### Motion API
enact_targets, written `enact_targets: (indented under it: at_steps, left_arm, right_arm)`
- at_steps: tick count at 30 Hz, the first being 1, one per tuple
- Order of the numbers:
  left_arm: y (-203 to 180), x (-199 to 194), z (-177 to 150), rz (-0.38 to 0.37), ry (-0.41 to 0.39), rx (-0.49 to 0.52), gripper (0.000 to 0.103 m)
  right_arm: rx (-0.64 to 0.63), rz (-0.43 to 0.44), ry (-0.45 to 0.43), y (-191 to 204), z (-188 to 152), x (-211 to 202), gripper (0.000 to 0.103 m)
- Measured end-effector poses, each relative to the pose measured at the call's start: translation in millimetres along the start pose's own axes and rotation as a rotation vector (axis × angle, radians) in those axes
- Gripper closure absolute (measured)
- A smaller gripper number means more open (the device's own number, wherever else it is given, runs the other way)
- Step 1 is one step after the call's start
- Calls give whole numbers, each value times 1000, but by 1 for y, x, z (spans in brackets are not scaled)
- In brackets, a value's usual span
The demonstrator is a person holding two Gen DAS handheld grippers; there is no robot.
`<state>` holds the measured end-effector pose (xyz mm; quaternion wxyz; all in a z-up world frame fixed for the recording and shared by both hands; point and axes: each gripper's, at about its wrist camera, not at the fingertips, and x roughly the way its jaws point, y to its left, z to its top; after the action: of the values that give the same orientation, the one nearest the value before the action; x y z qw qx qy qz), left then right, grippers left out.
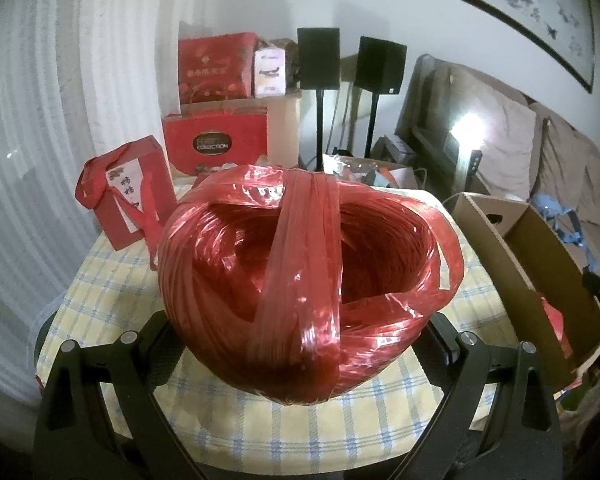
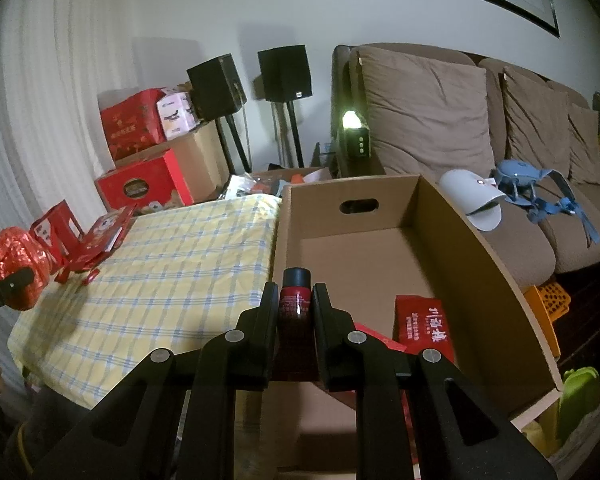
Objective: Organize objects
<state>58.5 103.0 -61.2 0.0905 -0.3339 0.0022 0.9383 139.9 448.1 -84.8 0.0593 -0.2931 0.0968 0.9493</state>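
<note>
Left gripper point(image 1: 300, 344) matte black, angular linkage arms, silver round pivot screws, right gripper point(image 2: 296, 308) identical, flat black fingers point(image 2: 269, 312)

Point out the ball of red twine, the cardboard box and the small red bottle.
Ball of red twine point(image 1: 300, 280): left wrist view, on the band across its middle.
Cardboard box point(image 2: 472, 272): right wrist view, on its right inner wall.
Small red bottle point(image 2: 297, 300): right wrist view, on its label, between the fingers.
</note>
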Motion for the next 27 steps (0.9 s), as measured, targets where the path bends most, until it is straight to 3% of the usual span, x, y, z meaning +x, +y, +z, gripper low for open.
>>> enact_targets:
  at_steps: [27]
  left_arm:
    - [-16, -2, 15, -59, -23, -4, 7]
  right_arm:
    - [25, -22, 1, -14, 0, -2, 87]
